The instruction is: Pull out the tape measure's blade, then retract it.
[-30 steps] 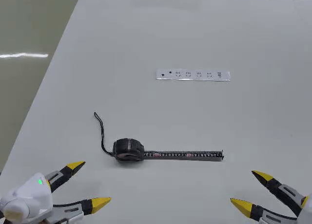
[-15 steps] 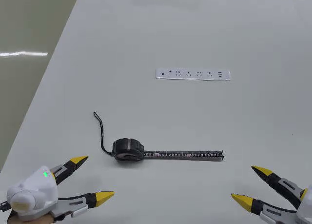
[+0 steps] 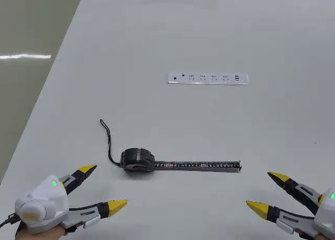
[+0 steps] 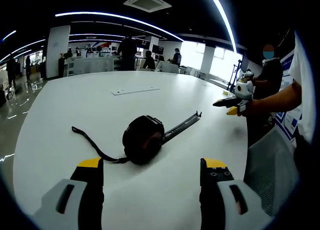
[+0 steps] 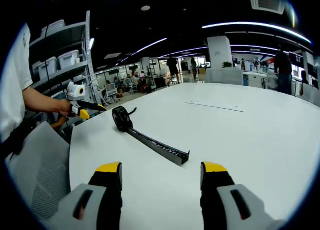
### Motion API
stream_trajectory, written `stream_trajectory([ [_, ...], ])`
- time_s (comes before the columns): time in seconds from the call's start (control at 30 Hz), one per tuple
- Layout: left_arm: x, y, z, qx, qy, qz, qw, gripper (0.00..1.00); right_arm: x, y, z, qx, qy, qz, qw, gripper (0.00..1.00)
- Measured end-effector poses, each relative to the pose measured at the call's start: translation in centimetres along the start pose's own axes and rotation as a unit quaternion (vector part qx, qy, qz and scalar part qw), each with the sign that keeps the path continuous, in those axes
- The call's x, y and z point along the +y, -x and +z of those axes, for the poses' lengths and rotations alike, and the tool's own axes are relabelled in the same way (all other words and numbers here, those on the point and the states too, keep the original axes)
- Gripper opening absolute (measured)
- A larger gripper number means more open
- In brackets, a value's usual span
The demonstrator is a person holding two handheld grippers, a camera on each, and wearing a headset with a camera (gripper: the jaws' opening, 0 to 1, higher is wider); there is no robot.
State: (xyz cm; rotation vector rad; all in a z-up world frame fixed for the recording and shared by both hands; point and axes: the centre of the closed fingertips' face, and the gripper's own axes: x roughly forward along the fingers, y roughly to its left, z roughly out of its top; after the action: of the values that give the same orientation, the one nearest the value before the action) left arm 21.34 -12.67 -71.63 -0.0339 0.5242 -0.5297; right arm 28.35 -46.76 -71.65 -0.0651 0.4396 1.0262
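The left tongs and the right tongs hover wide and empty over the near edge of the desk in the head view, the tape measure between them, blade out; the left gripper view faces its case, the right gripper view its blade tip.

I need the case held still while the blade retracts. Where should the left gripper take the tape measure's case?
Probably grip the black case across its rounded body from its near-left side: the blade leaves it rightward, the strap trails back-left, and the open left gripper faces that side.
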Motion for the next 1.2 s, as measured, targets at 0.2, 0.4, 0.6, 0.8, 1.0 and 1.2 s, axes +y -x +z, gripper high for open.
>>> stream_trajectory([
  [0.2, 0.2, -0.5, 0.1, 0.000, 0.006, 0.016, 0.9999, 0.77, -0.2, -0.5, 0.2, 0.000, 0.001, 0.005, 1.0000, 0.63],
  [0.4, -0.1, -1.2, 0.5, -0.003, 0.015, 0.027, 0.9995, 0.78, -0.6, -0.8, 0.6, -0.003, 0.003, 0.006, 1.0000, 0.63],
  [0.6, -0.2, -2.0, 0.7, -0.005, 0.025, 0.045, 0.9986, 0.78, -0.7, -1.2, 0.7, -0.004, 0.004, 0.007, 1.0000, 0.63],
  [0.8, 0.0, -2.5, 1.2, -0.015, 0.043, 0.070, 0.9965, 0.79, -0.9, -1.5, 0.8, -0.006, 0.003, 0.007, 1.0000, 0.63],
  [1.0, 0.6, -2.8, 1.4, -0.026, 0.074, 0.099, 0.9920, 0.81, -1.0, -1.7, 0.9, -0.007, 0.003, 0.007, 0.9999, 0.63],
  [1.2, 1.2, -3.1, 1.7, -0.031, 0.086, 0.128, 0.9876, 0.84, -1.1, -2.1, 1.0, -0.008, 0.003, 0.007, 0.9999, 0.63],
])
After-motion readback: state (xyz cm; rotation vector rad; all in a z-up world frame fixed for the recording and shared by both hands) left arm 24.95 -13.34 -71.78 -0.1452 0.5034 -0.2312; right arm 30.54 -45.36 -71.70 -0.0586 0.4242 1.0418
